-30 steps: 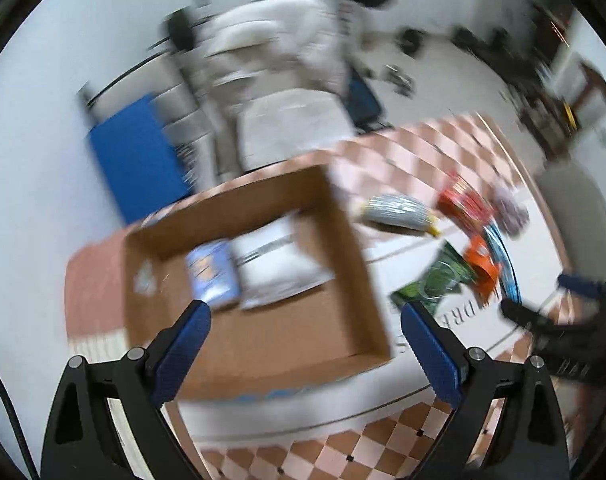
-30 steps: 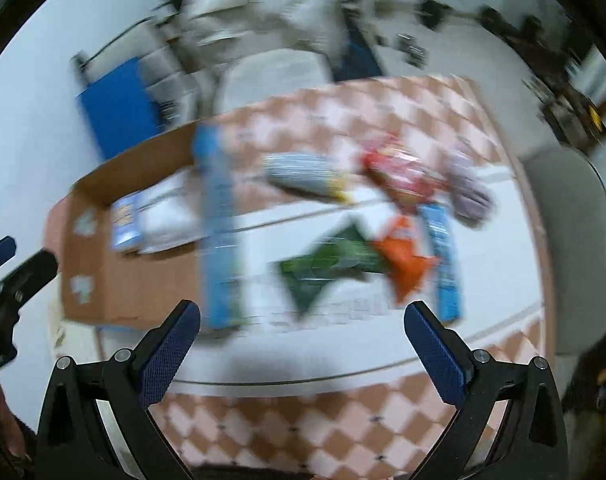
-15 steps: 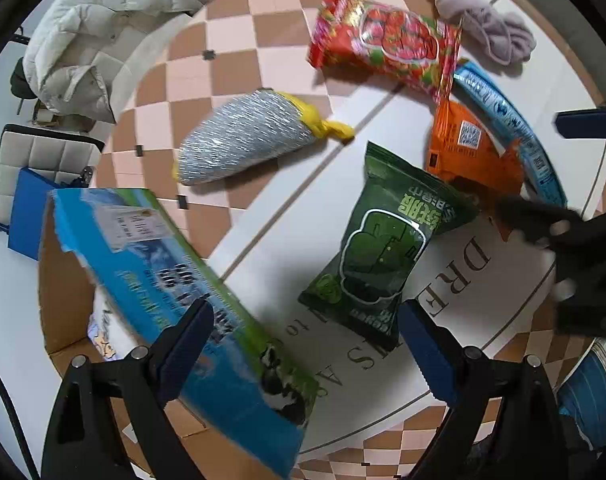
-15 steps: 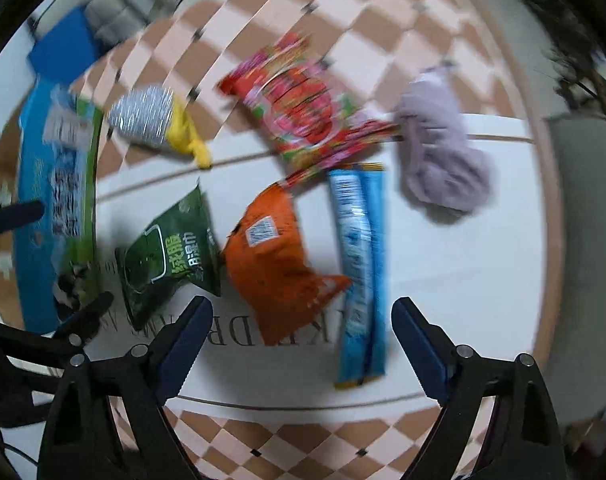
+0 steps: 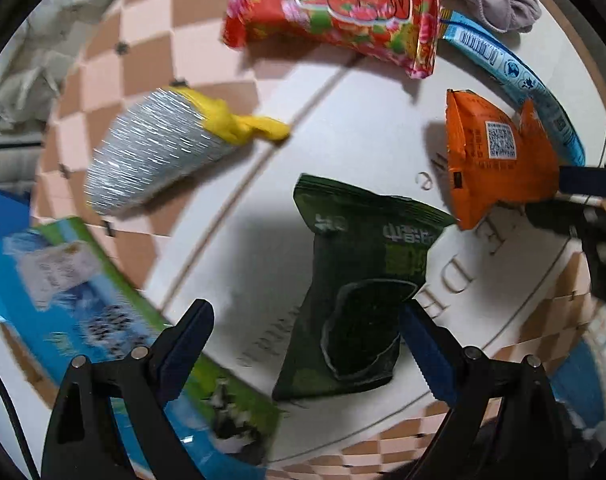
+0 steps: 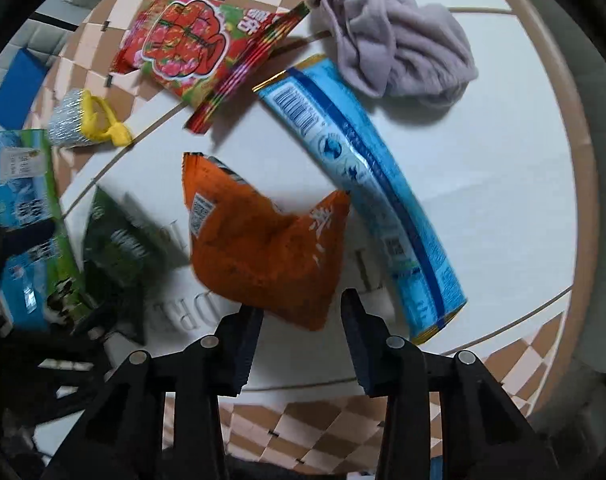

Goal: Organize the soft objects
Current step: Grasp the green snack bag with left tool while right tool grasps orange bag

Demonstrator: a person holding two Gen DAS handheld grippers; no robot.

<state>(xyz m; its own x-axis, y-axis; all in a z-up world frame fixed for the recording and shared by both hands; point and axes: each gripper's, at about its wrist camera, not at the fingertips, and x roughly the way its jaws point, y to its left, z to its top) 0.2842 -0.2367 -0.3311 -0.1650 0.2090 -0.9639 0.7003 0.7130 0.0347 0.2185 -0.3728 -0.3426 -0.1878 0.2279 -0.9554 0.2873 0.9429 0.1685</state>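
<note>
My left gripper [image 5: 307,336] is open, its jaws on either side of the near end of a dark green snack bag [image 5: 359,284] lying on the white table. My right gripper [image 6: 301,320] is open and narrower, its jaws around the near corner of an orange snack bag [image 6: 259,248]; it does not clearly pinch it. The orange bag also shows in the left wrist view [image 5: 495,160]. The green bag [image 6: 115,240] lies left of the orange one.
A red strawberry-print bag [image 6: 191,44], a long blue packet [image 6: 367,184], a lilac cloth [image 6: 399,44] and a silver pouch with a yellow tie [image 5: 159,152] lie further back. A blue-green printed carton [image 5: 83,304] stands at the left.
Both grippers have dropped closer to the table. The left one now straddles the green bag. The right one has narrowed and moved onto the orange bag.
</note>
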